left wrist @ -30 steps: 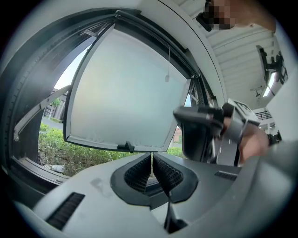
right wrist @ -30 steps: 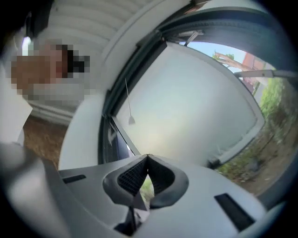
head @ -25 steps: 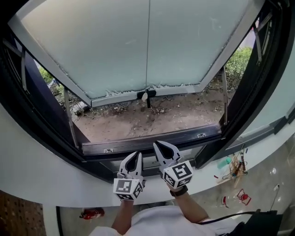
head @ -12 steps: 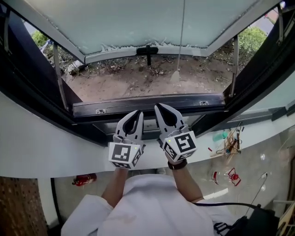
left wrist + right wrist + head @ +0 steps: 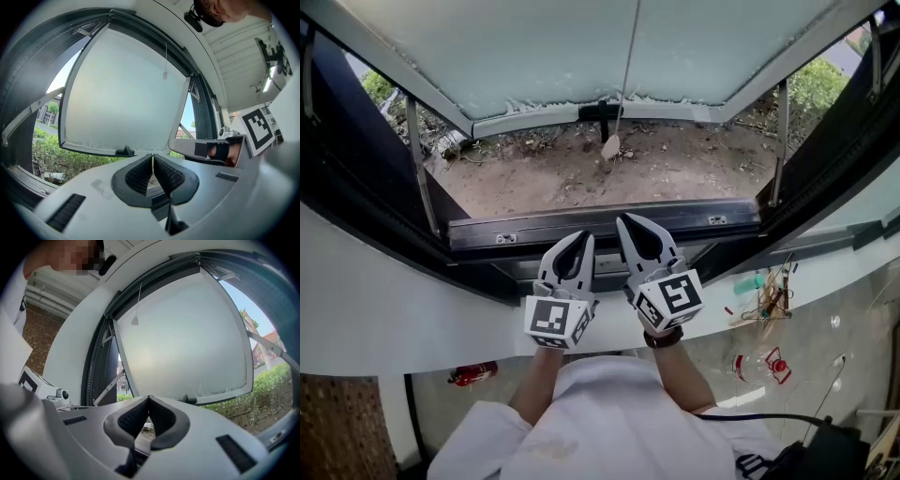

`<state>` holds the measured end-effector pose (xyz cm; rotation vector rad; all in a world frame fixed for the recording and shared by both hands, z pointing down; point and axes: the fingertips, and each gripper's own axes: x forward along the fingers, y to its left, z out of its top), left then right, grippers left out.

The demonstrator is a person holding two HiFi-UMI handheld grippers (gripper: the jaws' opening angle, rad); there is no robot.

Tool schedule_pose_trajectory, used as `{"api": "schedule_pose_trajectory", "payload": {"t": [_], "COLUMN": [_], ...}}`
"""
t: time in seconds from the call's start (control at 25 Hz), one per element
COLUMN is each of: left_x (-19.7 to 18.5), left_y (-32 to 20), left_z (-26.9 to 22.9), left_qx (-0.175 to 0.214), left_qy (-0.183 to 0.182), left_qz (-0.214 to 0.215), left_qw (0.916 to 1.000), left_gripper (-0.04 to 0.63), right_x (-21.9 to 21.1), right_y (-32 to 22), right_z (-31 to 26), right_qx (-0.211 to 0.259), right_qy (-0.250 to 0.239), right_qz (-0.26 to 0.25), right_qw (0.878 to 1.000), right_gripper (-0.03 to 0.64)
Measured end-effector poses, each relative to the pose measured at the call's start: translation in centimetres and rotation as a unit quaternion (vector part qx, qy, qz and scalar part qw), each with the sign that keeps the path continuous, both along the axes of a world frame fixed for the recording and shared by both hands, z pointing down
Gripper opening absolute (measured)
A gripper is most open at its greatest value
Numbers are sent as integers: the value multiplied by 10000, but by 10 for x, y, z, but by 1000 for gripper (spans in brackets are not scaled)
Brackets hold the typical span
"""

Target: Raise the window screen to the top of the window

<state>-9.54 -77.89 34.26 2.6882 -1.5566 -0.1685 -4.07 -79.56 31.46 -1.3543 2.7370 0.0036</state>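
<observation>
Pull cord (image 5: pixel 610 146): swinging left again, above the sill (image 5: pixel 534 230).
Left claw (image 5: pixel 582 238), right claw (image 5: pixel 623 221): closed, empty, beside sill.
Screen: seemingly raised already.

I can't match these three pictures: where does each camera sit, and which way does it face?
Head view: on the head, facing steeply down at the sill; shows left gripper, right gripper, forearms.
Left gripper view: on that gripper, facing level outdoors; its shut jaws.
Right gripper view: likewise, its own shut jaws.
Shared: the frosted pane.
</observation>
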Motion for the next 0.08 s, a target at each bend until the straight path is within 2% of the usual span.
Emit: {"api": "schedule_pose_trajectory", "payload": {"t": [0.08], "left_x": [-1], "left_y": [-3], "left_z": [-2], "left_qx": [31], "left_qy": [-9], "left_qz": [12], "left_qw": [10000], "left_gripper": [12], "right_x": [-2], "right_y": [-3], "right_z": [-3], "right_qx": [42], "right_qy": [-17], "right_qz": [-12], "right_qw": [10000], "right_gripper": [2]}}
